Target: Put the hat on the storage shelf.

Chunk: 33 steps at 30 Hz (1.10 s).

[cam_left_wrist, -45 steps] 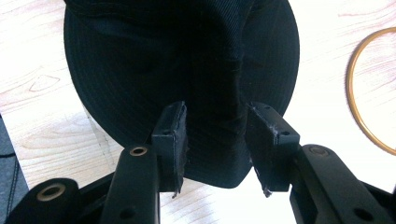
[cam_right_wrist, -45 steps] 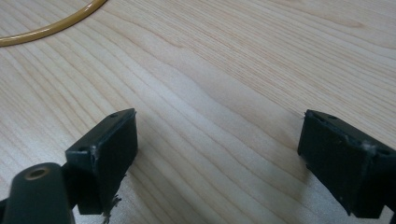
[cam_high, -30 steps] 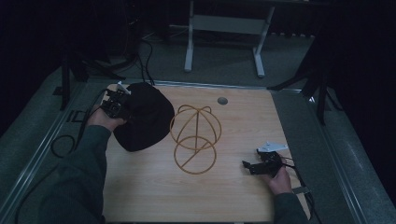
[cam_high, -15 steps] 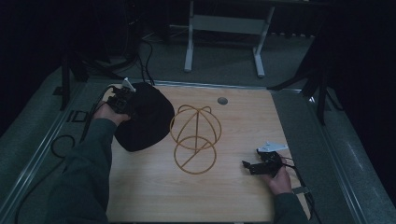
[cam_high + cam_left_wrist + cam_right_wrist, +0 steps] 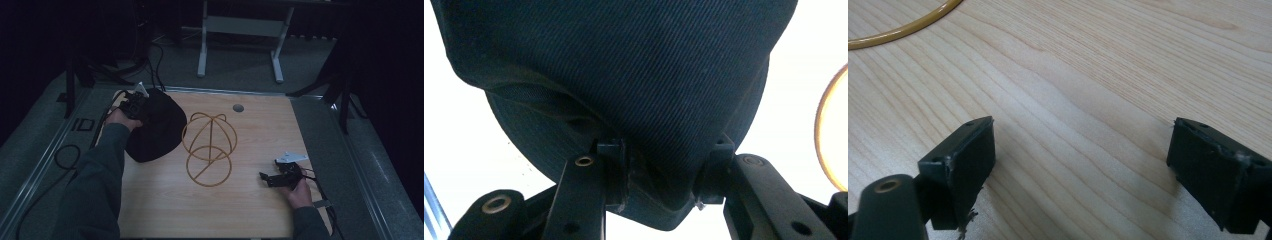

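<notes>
A black cap (image 5: pixel 155 131) lies on the left part of the wooden table (image 5: pixel 250 210). My left gripper (image 5: pixel 134 105) sits at the cap's far left edge. In the left gripper view the cap's dark twill (image 5: pixel 634 75) hangs over the jaws, and my left gripper (image 5: pixel 663 160) is shut on a fold of its rim. A golden wire dome frame (image 5: pixel 207 145) stands at the table's middle, right of the cap; an arc of it (image 5: pixel 824 135) shows at that view's right edge. My right gripper (image 5: pixel 277 177) rests low at the front right, open (image 5: pixel 1080 155) over bare wood, with the frame's ring (image 5: pixel 898 32) farther off.
A small grey round grommet (image 5: pixel 238 107) is set in the table near its far edge. Cables (image 5: pixel 65 155) lie on the grey floor to the left. A metal stand (image 5: pixel 240 30) rises behind the table. Bare wood lies between the frame and my right gripper.
My left hand has shifted slightly to the right and farther along the cap's far edge. The right gripper, the cap and the wire frame have stayed put.
</notes>
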{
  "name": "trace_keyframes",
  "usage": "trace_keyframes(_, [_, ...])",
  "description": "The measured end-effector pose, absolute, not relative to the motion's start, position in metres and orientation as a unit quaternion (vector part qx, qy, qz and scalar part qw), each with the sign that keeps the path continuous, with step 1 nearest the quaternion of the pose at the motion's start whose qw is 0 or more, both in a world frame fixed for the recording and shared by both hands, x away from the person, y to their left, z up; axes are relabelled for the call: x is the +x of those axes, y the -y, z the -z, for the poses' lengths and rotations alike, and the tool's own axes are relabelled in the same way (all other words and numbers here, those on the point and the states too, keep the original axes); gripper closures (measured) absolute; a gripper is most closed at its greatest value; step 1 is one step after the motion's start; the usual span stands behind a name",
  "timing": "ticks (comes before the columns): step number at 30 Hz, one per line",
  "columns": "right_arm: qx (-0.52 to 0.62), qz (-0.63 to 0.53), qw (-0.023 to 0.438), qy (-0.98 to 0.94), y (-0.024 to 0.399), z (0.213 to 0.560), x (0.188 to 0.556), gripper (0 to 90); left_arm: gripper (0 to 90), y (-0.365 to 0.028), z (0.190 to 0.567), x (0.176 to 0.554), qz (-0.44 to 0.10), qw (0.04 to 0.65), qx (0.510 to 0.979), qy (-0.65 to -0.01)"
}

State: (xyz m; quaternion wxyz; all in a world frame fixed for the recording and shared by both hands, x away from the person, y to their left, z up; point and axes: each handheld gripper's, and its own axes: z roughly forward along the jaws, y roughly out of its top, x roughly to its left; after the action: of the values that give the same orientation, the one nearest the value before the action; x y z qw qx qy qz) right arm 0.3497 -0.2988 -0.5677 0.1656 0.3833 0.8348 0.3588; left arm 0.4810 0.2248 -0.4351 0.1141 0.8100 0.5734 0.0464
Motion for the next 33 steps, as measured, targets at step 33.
trace_keyframes(33, [0.383,-0.359,0.166,-0.835,0.299,0.568,0.350,11.9,86.0,-0.236,0.426,0.471,-0.058,0.103,0.825,-0.553])
